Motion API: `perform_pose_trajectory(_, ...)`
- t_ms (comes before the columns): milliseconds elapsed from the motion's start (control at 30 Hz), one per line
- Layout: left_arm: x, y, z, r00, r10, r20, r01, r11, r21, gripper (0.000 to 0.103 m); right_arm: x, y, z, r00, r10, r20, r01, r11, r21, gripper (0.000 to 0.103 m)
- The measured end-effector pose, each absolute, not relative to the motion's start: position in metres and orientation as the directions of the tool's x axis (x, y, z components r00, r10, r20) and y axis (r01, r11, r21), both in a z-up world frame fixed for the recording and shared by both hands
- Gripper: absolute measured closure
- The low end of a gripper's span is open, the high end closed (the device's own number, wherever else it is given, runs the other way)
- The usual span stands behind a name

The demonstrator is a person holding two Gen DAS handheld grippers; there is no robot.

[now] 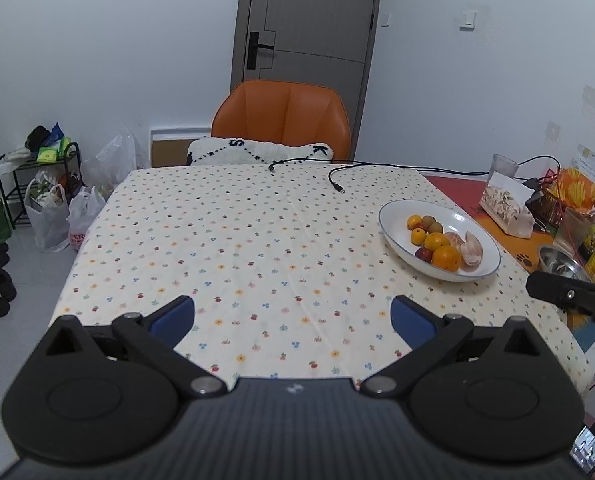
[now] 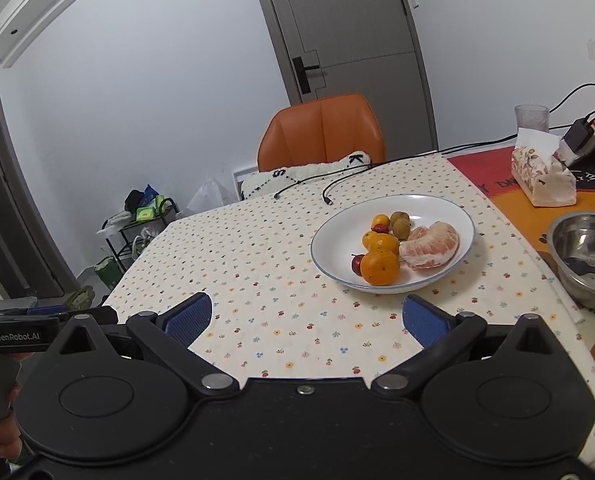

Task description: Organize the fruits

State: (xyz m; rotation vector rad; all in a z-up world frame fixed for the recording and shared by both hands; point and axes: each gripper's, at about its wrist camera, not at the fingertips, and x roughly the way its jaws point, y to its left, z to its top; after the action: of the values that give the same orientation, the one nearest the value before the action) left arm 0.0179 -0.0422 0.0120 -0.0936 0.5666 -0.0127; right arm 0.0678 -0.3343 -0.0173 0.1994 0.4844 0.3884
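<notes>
Left gripper [image 1: 293, 314] and right gripper [image 2: 307, 316]: matte black plastic with ribbed blue pads [image 2: 189, 317], jaws spread wide, holding nothing, hovering above a floral-dotted cotton tablecloth [image 1: 237, 248]. Beyond the right gripper, on the cloth: a glossy white oval plate [image 2: 337, 248] with a thin blue rim, carrying smooth round oranges [image 2: 379, 267], a small dark red fruit [image 2: 356, 263], brownish rough-skinned balls [image 2: 400, 227] and a peeled, pithy citrus half [image 2: 431, 246]. Farther right, off the cloth: a dull stainless-steel bowl [image 2: 577, 232] and a patterned tissue box [image 2: 537, 176].
</notes>
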Motion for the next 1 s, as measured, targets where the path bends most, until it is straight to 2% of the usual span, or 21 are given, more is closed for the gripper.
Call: perform_pose_trajectory(1000,-0.019,-0.036,0.018,0.865,-0.023,-0.501,-0.029,0.995,-0.096,0.0,0.029,-0.336,-0.004,0.818,0.425,-0.389,-0.353,0.903,0.244,0.0)
